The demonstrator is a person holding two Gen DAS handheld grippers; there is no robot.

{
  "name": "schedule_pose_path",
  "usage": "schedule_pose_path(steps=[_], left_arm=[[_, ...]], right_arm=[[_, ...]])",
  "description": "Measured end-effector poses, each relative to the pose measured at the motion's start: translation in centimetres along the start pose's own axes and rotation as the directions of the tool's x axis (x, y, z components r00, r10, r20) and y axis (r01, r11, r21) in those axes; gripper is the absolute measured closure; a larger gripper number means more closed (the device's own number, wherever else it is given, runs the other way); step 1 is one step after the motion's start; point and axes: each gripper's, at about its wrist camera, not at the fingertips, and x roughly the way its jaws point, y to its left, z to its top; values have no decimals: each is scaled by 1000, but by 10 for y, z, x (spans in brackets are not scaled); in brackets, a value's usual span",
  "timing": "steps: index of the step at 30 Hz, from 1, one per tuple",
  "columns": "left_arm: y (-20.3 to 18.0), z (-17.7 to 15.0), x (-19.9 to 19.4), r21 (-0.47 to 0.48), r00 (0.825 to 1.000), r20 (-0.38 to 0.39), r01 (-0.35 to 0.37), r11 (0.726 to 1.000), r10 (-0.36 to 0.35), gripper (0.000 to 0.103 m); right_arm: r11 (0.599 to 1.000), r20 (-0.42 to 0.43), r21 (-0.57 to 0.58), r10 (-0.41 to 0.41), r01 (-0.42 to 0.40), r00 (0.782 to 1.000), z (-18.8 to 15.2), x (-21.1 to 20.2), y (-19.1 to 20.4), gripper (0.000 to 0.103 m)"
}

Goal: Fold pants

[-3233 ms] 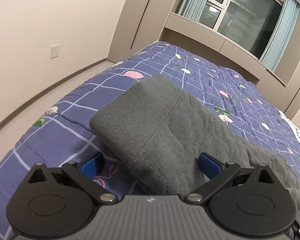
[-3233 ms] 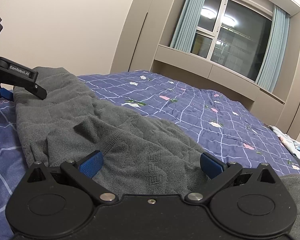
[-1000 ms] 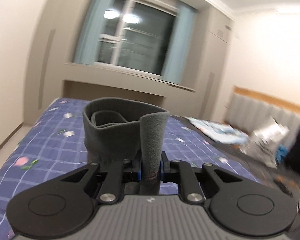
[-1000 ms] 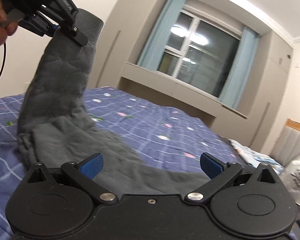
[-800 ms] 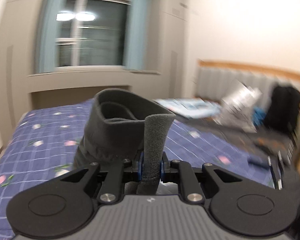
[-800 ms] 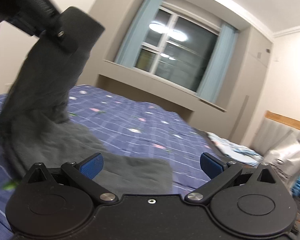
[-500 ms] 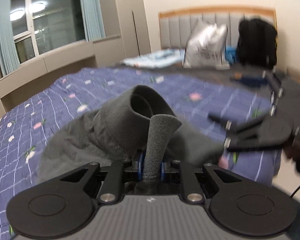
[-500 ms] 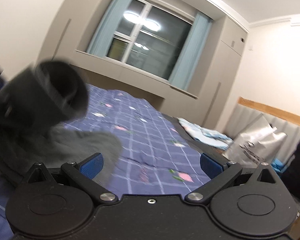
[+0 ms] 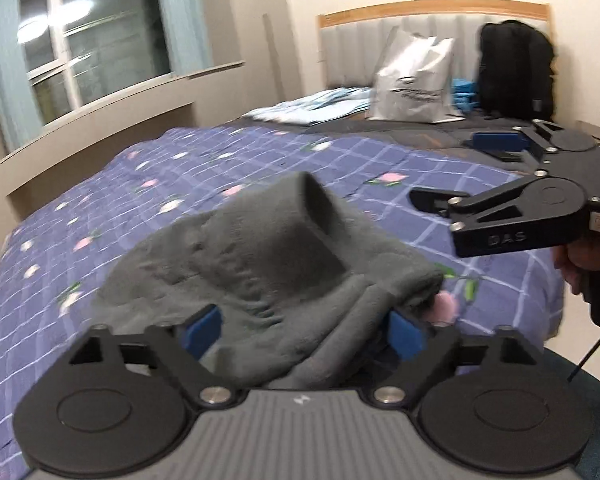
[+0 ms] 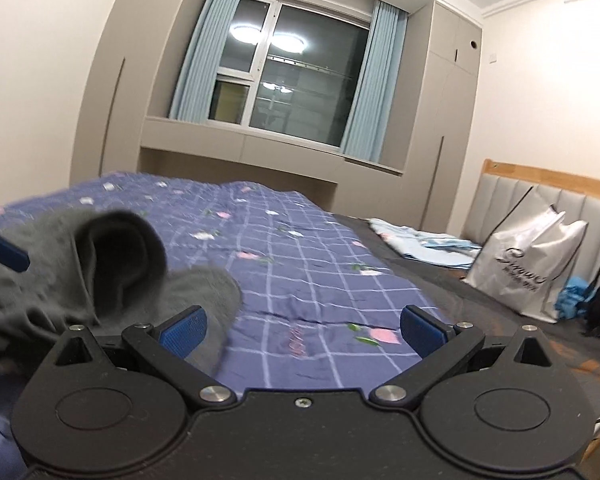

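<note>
The grey fleece pants lie bunched on the purple checked quilt, one leg folded over with its cuff standing open like a tube. My left gripper is low over the near edge of the heap. Its jaws are opening, the cloth lies loose between the blue pads, and neither pad presses on it. To the right, my right gripper hovers open above the quilt, apart from the pants. In the right wrist view the right gripper is empty, with the pants at the left.
A white shopping bag, a black backpack and pale blue clothes sit by the padded headboard. A window with blue curtains faces the bed. The quilt's edge drops off at the lower right, by a person's hand.
The left gripper carried the pant leg across and down onto the heap, then spread its jaws off the cuff. The right gripper swung right, away from the pants.
</note>
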Motion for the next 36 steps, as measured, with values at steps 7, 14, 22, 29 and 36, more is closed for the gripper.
schedule_pose_path(steps=[7,14,22,29,36], left_arm=[[45,4,-31,-71,975,-31,-220,973,218,0],[114,-15,-39,-377,964,-103,-268,887,247,0],[177,-56,5,-760,969,-225,-243,603,106,0],[172,-61,16,-725,967,-227,-246,643,114,0],[168,-59,16,-719,975,-203,-212,662,91,1]], right_arm=[[984,2,75,161,-161,987,30,12,11,0],[906,-3,169,393,-387,919,60,30,36,0],[860,-118,322,452,-397,884,57,69,57,0],[784,-102,454,518,-424,849,40,75,50,1],[815,-123,409,494,-410,861,42,67,62,69]])
